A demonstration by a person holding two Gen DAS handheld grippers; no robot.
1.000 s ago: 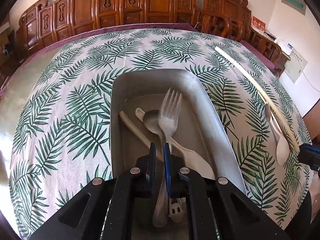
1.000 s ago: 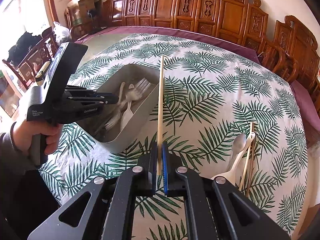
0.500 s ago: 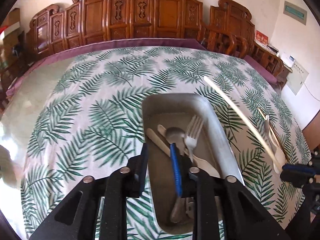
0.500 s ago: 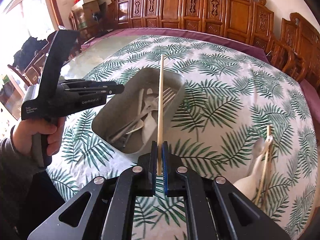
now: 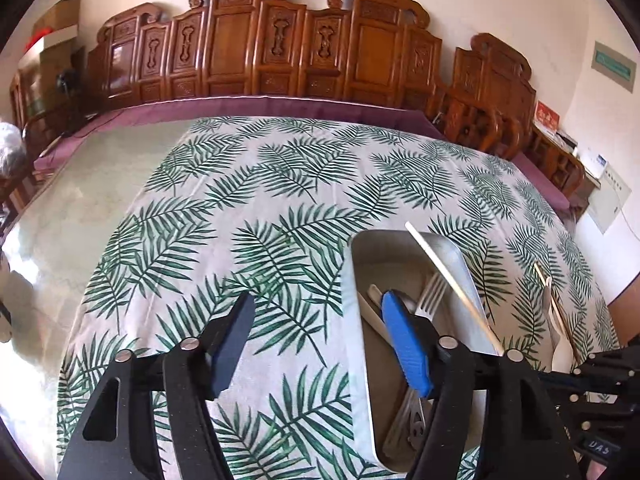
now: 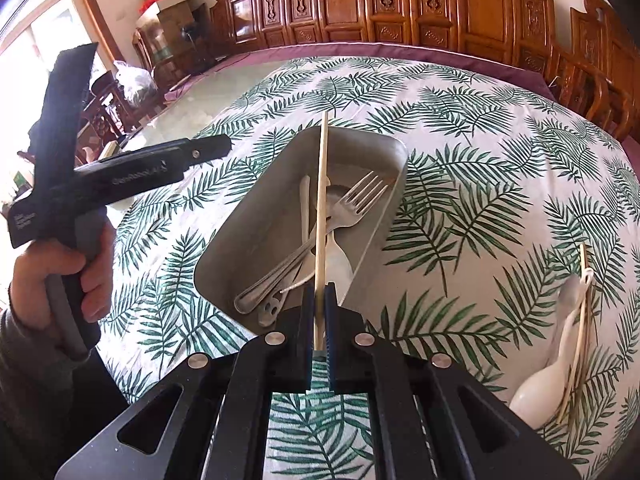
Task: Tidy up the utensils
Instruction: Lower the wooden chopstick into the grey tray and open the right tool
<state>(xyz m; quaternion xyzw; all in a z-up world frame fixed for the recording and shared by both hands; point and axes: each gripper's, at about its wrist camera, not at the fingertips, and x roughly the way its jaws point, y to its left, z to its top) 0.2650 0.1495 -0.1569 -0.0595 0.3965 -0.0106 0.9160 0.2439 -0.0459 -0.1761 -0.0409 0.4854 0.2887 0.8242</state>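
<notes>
Chopstick [image 6: 321, 216] clamped near its butt end in right tongs [image 6: 319, 320], hovering over metal tray [image 6: 256, 216]; long axis running away from tongs, roughly along tray's length, tip over far rim. Best lowered flat beside fork [image 6: 352, 204] and released inside the walls, axis kept parallel to tray. Left tongs [image 5: 320, 344] apart, just been opening, nothing between them, raised off to tray's side. White spoon [image 6: 560, 364] and second chopstick [image 6: 580, 332] waiting on leaf-print counter [image 6: 480, 128].
</notes>
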